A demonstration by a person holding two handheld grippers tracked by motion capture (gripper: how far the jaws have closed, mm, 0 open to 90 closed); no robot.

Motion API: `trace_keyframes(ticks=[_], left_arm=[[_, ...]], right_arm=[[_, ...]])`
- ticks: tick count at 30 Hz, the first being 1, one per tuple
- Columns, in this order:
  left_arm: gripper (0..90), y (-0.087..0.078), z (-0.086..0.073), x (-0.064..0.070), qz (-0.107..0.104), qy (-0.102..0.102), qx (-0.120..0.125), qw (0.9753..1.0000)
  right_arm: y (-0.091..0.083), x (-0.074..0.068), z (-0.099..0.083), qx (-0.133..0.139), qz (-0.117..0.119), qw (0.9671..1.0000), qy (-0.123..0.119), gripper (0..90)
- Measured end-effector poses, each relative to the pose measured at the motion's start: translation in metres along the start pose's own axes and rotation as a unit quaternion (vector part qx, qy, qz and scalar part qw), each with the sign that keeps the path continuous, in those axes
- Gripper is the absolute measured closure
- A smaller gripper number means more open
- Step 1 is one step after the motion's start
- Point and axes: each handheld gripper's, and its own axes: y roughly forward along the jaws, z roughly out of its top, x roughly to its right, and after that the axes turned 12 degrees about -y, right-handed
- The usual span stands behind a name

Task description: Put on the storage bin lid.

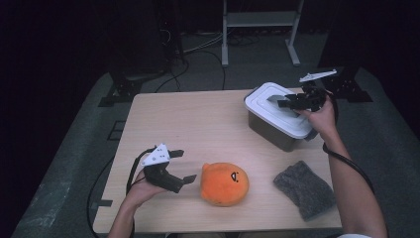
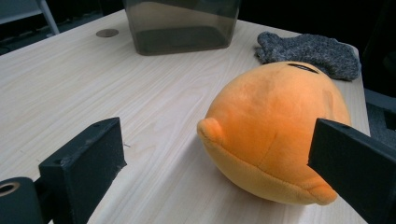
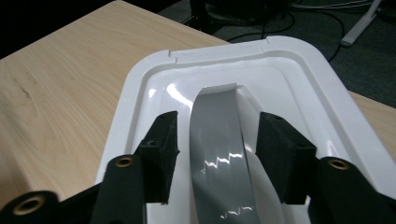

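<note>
An orange round plush toy lies near the table's front edge. My left gripper is open just left of it; in the left gripper view the plush sits between and beyond the two jaws, nearer the right one. A grey bin with a white lid stands at the back right. My right gripper hovers open over that lid, its jaws on either side of the lid's grey strap handle without touching it.
A grey knitted cloth lies at the front right of the table, right of the plush. The wooden table has bare room in its middle and left. Dark floor, cables and a metal stand leg lie beyond the far edge.
</note>
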Motion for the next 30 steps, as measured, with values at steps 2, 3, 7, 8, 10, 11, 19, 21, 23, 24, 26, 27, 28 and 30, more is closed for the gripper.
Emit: trace_keyframes(ticks=[2, 3, 7, 8, 10, 11, 19, 21, 23, 24, 26, 27, 28, 30], left_arm=[[3.0, 0.0, -0.0002, -0.0002, -0.001, -0.001, 0.0, 1.0], [3.0, -0.0002, -0.0003, -0.0005, 0.0, -0.002, -0.001, 1.0], [3.0, -0.0018, -0.0006, -0.0009, 0.002, -0.002, -0.003, 1.0], [2.9, -0.0024, -0.0005, -0.0009, 0.002, -0.003, -0.002, 1.0], [2.9, -0.0036, -0.0004, -0.0012, 0.003, -0.003, 0.001, 1.0], [3.0, -0.0043, -0.0004, -0.0016, 0.004, -0.004, 0.001, 1.0], [2.9, -0.0073, -0.0023, -0.0044, 0.005, -0.009, 0.002, 0.9999], [2.8, -0.007, -0.0029, -0.0048, 0.005, -0.011, 0.001, 0.9999], [2.8, -0.0071, -0.0032, -0.0052, 0.007, -0.011, 0.0, 0.9999], [2.8, -0.0073, -0.0033, -0.0053, 0.007, -0.012, 0.0, 0.9999], [2.8, -0.0082, -0.0035, -0.0056, 0.009, -0.012, 0.001, 0.9999], [2.8, -0.0085, -0.0036, -0.0059, 0.009, -0.011, 0.001, 0.9999], [2.8, -0.0087, -0.0037, -0.0062, 0.009, -0.011, 0.001, 0.9999], [2.8, -0.0088, -0.004, -0.0063, 0.009, -0.012, 0.001, 0.9999]], right_arm=[[0.0013, -0.0009, 0.0002, 0.002, 0.002, 1.0, -0.002, 53.1], [0.0017, -0.0012, 0.0003, 0.002, 0.003, 1.0, -0.001, 54.2], [0.0052, -0.0034, 0.0022, -0.001, 0.008, 1.0, -0.005, 56.6], [0.0061, -0.0036, 0.0025, -0.001, 0.006, 1.0, -0.007, 58.5], [0.0067, -0.0037, 0.0027, -0.001, 0.007, 1.0, -0.005, 62.5], [0.0068, -0.0034, 0.0027, -0.001, 0.007, 1.0, -0.005, 63.1], [0.0069, -0.0016, 0.0029, -0.004, 0.023, 0.9997, -0.002, 66.2], [0.0071, -0.0018, 0.0031, -0.004, 0.029, 0.9996, -0.001, 66.4], [0.0072, -0.0023, 0.0037, -0.006, 0.033, 0.9994, -0.002, 66.5], [0.0072, -0.0026, 0.0037, -0.007, 0.036, 0.9993, 0.0, 66.6], [0.0076, -0.003, 0.0041, -0.006, 0.04, 0.9992, -0.003, 66.7], [0.008, -0.0032, 0.0044, -0.006, 0.045, 0.999, -0.004, 66.8], [0.0082, -0.0035, 0.0046, -0.006, 0.048, 0.9988, -0.006, 66.8], [0.0089, -0.0042, 0.005, -0.006, 0.053, 0.9986, -0.005, 66.9]])
